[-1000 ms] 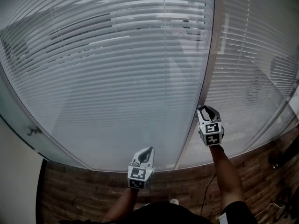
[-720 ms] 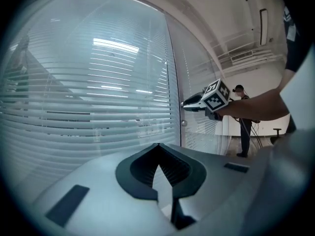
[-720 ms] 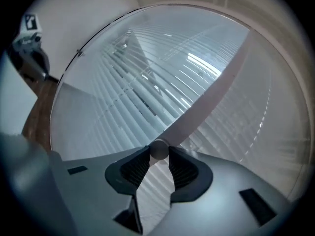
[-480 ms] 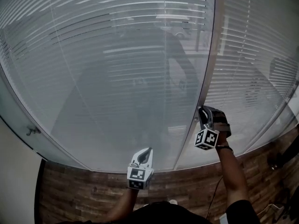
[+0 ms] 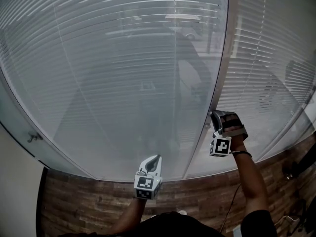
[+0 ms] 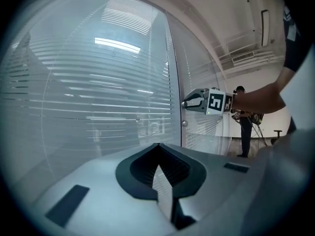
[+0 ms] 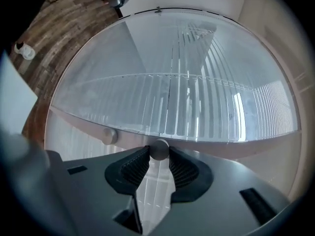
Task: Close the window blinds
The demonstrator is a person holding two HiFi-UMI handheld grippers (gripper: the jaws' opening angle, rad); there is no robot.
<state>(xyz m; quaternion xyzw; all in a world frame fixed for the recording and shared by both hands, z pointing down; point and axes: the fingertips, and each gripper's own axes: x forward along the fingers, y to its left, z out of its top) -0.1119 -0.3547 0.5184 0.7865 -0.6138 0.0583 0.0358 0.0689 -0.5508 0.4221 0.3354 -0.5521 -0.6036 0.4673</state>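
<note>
Colours/patterns at the window:
blinds [image 5: 123, 58] pale grey-white, fine parallel slat stripes; floor [image 5: 98, 206] brown plank pattern; left gripper [image 5: 157, 158] and right gripper [image 5: 216, 115] light grey shells, marker cubes [image 5: 144, 186] black-on-white squares; pads [image 7: 134, 167] dark grey, ribbed; knob [image 7: 158, 149] dull silver.

Dim, hazy light on the blinds [image 5: 98, 83]; edges bend fisheye-style.
</note>
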